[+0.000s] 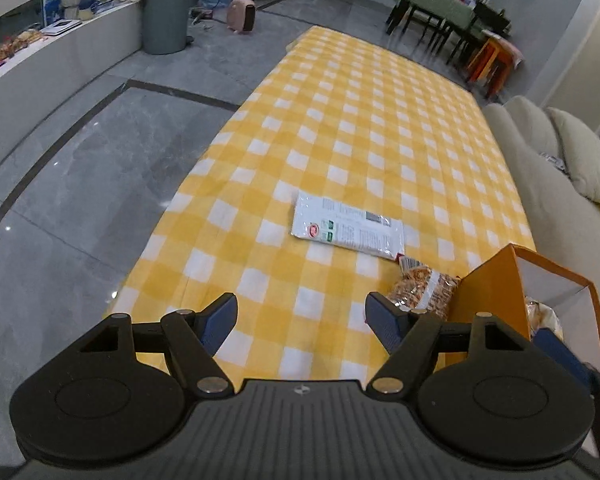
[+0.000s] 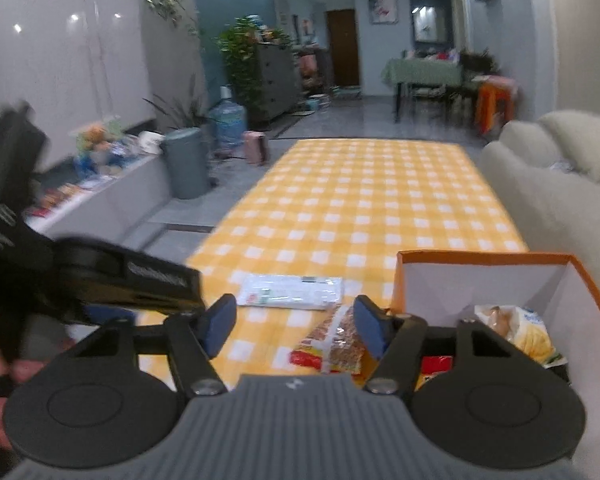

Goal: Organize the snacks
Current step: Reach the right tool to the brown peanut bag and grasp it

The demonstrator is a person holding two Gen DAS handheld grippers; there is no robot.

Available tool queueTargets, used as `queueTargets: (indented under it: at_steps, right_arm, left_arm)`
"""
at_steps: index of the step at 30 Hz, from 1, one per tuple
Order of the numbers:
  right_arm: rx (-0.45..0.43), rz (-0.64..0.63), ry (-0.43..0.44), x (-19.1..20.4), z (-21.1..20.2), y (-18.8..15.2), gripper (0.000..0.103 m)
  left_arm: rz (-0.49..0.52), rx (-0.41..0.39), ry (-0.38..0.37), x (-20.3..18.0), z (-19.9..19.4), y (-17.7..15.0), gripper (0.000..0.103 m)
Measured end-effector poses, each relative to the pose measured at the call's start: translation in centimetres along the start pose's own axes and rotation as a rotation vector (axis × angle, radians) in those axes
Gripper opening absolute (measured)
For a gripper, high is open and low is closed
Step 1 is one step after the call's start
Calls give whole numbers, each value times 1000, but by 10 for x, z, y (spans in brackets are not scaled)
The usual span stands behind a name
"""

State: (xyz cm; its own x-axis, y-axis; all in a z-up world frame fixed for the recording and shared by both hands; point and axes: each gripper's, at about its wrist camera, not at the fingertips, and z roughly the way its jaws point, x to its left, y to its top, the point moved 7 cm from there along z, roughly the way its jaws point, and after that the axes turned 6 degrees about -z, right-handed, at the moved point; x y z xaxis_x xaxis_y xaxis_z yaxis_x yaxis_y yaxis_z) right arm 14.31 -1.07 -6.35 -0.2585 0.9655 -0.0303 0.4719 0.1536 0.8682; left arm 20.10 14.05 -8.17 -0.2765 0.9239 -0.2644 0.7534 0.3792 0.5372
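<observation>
A white flat snack packet (image 1: 348,226) lies on the yellow checked tablecloth (image 1: 340,120); it also shows in the right wrist view (image 2: 290,291). A clear packet of brown snacks (image 1: 424,288) lies beside an open orange box (image 1: 496,288). In the right wrist view that packet (image 2: 336,340) has a red end, and the orange box (image 2: 480,276) holds a yellow bag (image 2: 528,336). My left gripper (image 1: 302,322) is open and empty above the table's near end. My right gripper (image 2: 296,326) is open and empty, just above the brown-snack packet.
A beige sofa (image 1: 552,168) runs along the table's right side. Grey tiled floor (image 1: 80,184) lies to the left, with a grey bin (image 1: 166,16) and a low white ledge (image 1: 40,64) holding toys. A dining table (image 2: 424,72) stands far behind.
</observation>
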Motion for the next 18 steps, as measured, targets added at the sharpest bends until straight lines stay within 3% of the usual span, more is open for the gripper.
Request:
queueTargets:
  at_steps: [3,6,8,11,18]
  right_arm:
    - [4,-75,-80,19,20,-9,56]
    - [17,-133,-199,28,42,-17,56]
    - [59,-97,-261,22,60,-24,56]
    - [118,16,-282,11,89,-33,54]
    - [166,158,-381,-2,132,-34,52]
  left_arm:
    - [11,0,35,16,4,3,86]
    - [-31,18,59,32,10,2,86]
    - [-52,43,39,36,13,0,85]
    - [-71,65,10,36,16,1,85]
    - [-92,78,34,44,21,6,85]
